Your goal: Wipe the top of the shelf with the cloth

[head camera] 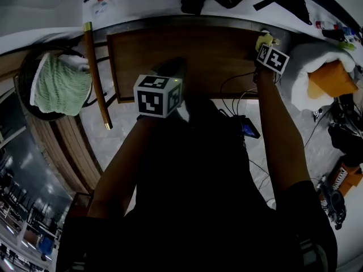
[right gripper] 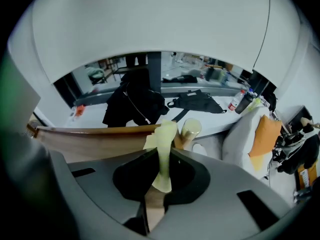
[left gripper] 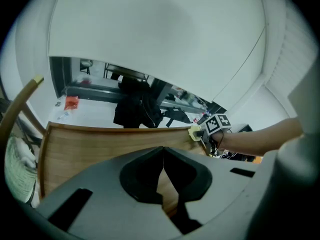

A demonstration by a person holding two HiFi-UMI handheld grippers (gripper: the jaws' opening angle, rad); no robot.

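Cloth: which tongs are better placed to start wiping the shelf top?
Right. The right tongs are shut on the cloth at the right end of the shelf top; the left tongs are shut and hold nothing.

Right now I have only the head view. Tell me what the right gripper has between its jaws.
Observer: The right gripper view shows the right gripper shut on a pale yellow cloth, which bunches up out of the closed jaws.
Operator: Now check the left one and report it.
Observer: In the left gripper view the left gripper has its jaws together with nothing between them. Only the bare wooden shelf top shows beyond them.
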